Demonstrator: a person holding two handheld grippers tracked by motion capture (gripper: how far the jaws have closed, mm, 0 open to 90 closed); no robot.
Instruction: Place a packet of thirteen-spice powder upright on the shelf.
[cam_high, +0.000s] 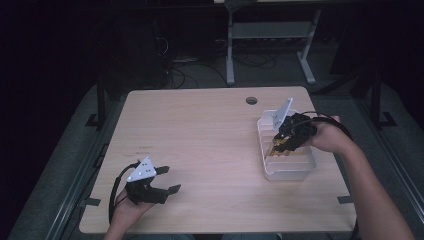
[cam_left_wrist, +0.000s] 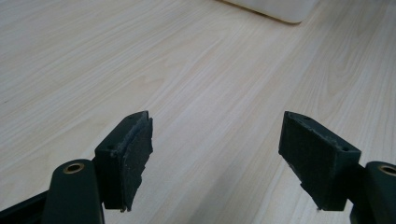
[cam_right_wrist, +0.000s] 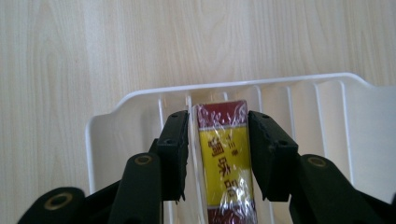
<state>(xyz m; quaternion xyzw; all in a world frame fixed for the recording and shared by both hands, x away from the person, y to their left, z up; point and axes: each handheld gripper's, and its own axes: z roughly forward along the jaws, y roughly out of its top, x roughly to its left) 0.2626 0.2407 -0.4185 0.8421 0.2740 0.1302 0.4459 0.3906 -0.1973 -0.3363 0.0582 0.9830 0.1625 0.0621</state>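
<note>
**Item: wrapped packet in white tray, right side of bench**

Location. The packet (cam_right_wrist: 226, 158), red and yellow with printed characters and a clear film wrap, lies in a white ribbed plastic tray (cam_high: 295, 172) near the right edge of the light wooden bench (cam_high: 200, 140).

Right gripper (cam_high: 284, 142). Reaches down into the tray. Its jaws bracket the packet's two long sides; the left pad stands slightly clear of the wrap and the right one lies close against it, so this reads as a loose grip, not a clamp.

Left gripper (cam_high: 167, 180). Rests near the front left of the bench, well apart from the tray, jaws (cam_left_wrist: 215, 158) about half spread with nothing between them.

Handling, as judged. Probably light and fairly stiff, a small boxed block. The film looks glossy and likely slippery, and may crinkle under the pads. Best taken across the narrow width, mid-length, pads flat on the long sides. The tray's ribs could catch a jaw tip.
</note>
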